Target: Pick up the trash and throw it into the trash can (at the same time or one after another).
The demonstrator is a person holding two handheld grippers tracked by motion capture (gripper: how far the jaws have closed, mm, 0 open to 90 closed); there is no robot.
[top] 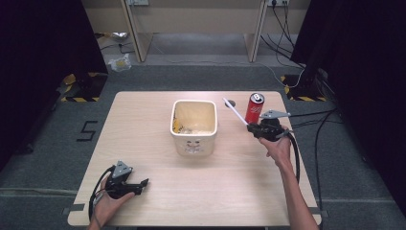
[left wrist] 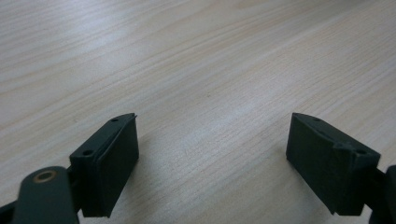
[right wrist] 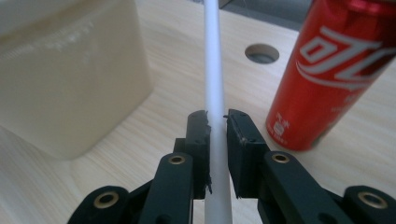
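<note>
the right tool (right wrist: 215, 122) is clenched on a thin white plastic straw (right wrist: 213, 70), held above the pale wooden worktop (top: 158, 191) just beside an upright red drink can (top: 254, 108). a cream square plastic bin (top: 194, 127) stands nearby, holding what may be scraps. the left tool (left wrist: 212, 154) rests released near the worktop's front edge.

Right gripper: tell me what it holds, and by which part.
The right gripper is shut on a white straw, pinched near its lower end; most of its length sticks out past the jaws, beside the red can.
</note>
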